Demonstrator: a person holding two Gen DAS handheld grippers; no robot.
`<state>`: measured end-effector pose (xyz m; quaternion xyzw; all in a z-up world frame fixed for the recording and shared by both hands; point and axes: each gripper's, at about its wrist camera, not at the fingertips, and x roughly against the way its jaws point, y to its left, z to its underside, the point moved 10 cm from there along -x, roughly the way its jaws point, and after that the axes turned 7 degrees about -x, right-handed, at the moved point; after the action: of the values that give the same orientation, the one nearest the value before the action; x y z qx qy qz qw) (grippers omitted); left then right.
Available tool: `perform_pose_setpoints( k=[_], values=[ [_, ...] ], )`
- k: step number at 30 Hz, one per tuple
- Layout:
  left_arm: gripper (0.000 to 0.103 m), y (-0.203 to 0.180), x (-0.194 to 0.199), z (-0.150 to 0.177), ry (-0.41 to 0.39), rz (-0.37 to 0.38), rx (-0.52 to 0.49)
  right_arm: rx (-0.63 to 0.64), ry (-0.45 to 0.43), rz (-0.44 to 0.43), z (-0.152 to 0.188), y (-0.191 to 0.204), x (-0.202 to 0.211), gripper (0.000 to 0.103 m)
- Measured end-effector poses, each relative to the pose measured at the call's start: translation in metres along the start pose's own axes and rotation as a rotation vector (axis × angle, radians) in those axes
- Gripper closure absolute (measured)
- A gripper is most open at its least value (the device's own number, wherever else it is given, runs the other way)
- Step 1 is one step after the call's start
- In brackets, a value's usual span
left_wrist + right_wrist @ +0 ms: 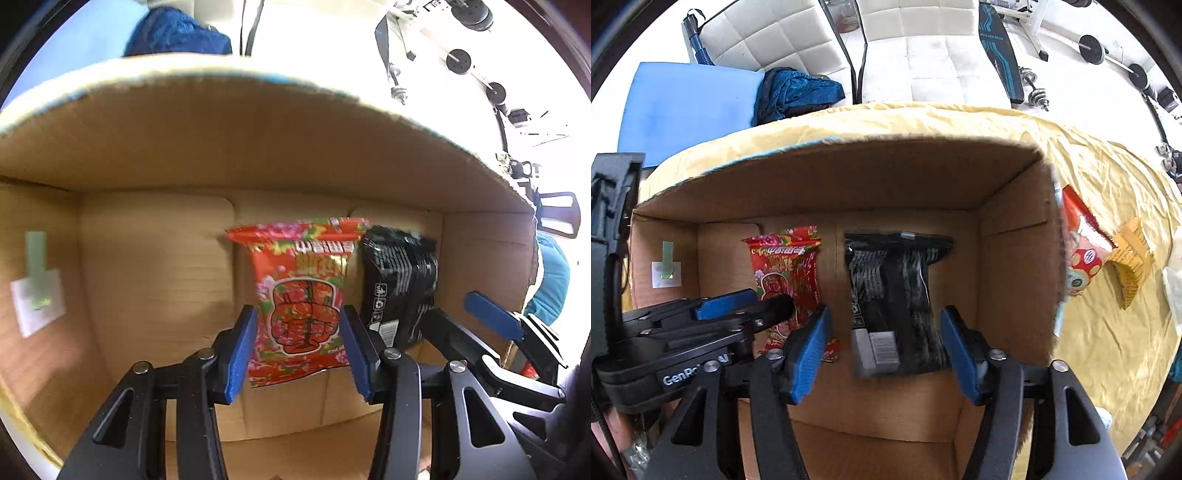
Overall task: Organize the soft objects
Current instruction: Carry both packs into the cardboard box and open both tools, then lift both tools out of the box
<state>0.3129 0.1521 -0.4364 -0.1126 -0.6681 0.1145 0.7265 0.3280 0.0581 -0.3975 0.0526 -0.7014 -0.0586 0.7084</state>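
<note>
A red floral snack packet (301,299) lies on the floor of an open cardboard box (221,155), between the spread blue pads of my left gripper (299,349), which is open and not pressing it. A black packet (400,286) lies right beside it. In the right wrist view the black packet (895,295) lies between the open blue pads of my right gripper (884,349); the red packet (786,273) is to its left, partly hidden by the left gripper (738,308). The right gripper's finger (493,314) also shows in the left wrist view.
The box (1012,258) stands on a yellow cloth (1108,332). Outside its right wall lie a red and white packet (1082,251) and a yellow packet (1132,258). A white label (37,301) sticks to the box's left wall. A blue garment (794,92) lies beyond the table.
</note>
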Motion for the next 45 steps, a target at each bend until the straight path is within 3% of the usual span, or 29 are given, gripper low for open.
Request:
perform_pose_setpoints(
  k=[9,12,16,18,23,33,45],
  values=[
    [0.055,-0.007,0.04,0.016,-0.092,-0.087,-0.035,-0.005,-0.023,0.025,0.013,-0.008,0.024,0.026],
    [0.044,-0.007,0.055,0.023,-0.141,-0.134,-0.038,0.01,-0.035,0.031,0.024,-0.008,0.032,0.016],
    [0.04,-0.001,0.075,0.043,-0.202,-0.177,-0.042,0.033,-0.059,0.037,0.04,-0.007,0.047,0.014],
    [0.028,0.001,0.085,0.047,-0.234,-0.195,-0.038,0.035,-0.074,0.031,0.049,-0.006,0.056,0.006],
    [0.005,0.004,0.1,0.06,-0.293,-0.219,-0.035,0.044,-0.117,0.029,0.067,-0.004,0.077,0.0],
    [0.003,-0.005,0.139,0.097,-0.397,-0.208,-0.023,0.049,-0.196,0.019,0.102,0.001,0.125,0.0],
    [0.003,-0.032,0.167,0.133,-0.461,-0.267,-0.076,0.051,-0.265,-0.009,0.139,0.005,0.166,0.0]
  ],
)
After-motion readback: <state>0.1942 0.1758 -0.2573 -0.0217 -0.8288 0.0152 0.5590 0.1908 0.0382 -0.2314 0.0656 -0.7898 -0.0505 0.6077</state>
